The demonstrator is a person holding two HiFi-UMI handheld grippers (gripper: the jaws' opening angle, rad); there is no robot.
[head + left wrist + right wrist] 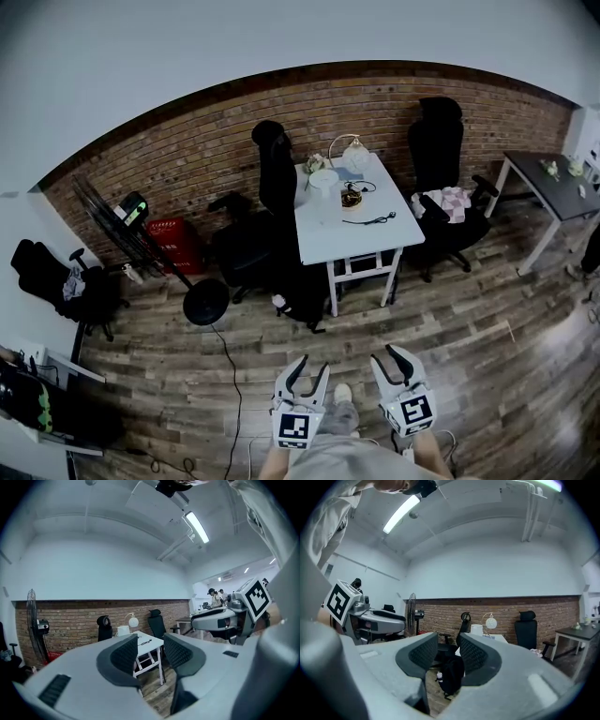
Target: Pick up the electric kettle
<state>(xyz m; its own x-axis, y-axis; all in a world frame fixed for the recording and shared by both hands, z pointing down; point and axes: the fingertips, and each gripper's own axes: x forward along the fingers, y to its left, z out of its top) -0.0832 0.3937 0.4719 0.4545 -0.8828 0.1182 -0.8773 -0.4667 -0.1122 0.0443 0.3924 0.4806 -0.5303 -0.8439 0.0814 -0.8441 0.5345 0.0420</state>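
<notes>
From the left: the standing fan (133, 210) trails a thin black cord (238, 389) over the plank floor (450, 319) toward my feet, and I judge it a snag risk on the walk in. My left gripper (312, 366) hangs low, its ribbed dark pads a narrow gap apart with nothing between them. The electric kettle (323, 180), a pale, smooth, squat cylinder, stands at the far end of the white table (352, 244), close to the brick wall (206, 141) and well apart from both tongs. Just to its right a globe lamp (354, 150) rises on a curved stem, and a wide swing at the kettle could topple it. The kettle's smooth wall may also slip if pinched, and I cannot make out a handle from here. Nearer me lie a dark bowl (352, 199) and a loose black cable (370, 220). I cannot tell whether that cable feeds the kettle, but if it does, lifting would drag it. My right gripper (386, 354) is drawn in as tight as it goes and empty, so it would need to spread first.
</notes>
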